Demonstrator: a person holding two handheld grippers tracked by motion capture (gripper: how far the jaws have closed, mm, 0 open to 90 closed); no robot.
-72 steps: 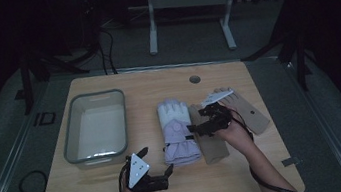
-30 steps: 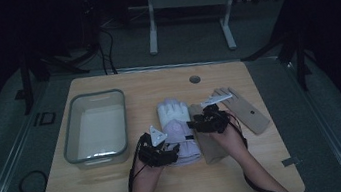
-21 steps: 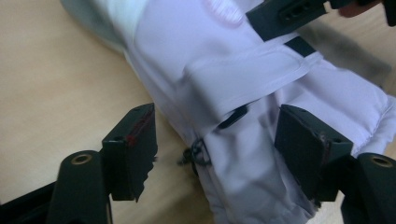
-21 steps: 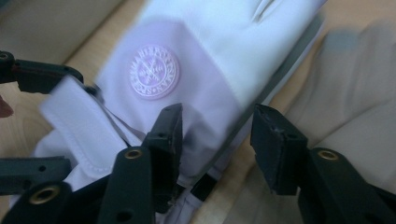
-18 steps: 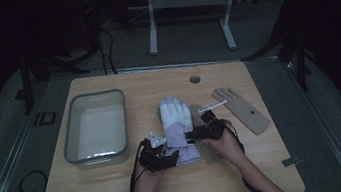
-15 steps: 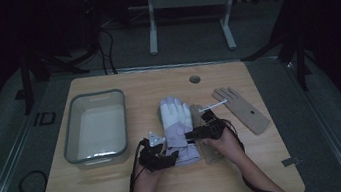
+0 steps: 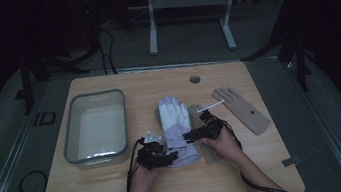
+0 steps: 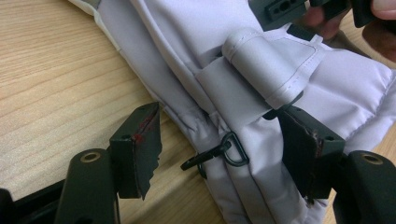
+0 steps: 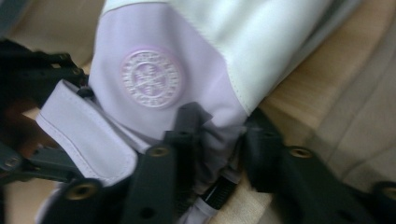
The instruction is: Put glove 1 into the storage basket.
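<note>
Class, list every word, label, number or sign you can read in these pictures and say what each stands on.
Round embossed badge on the lilac glove: lettering around its ring, too blurred to read.
"ID"-like dark mark on the floor beside the wooden table: too dim to read with certainty.
No other readable text.

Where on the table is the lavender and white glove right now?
In the high view the lavender and white glove lies mid-table, right of the clear tray and left of the tan glove, its cuff between the two grippers.
</note>
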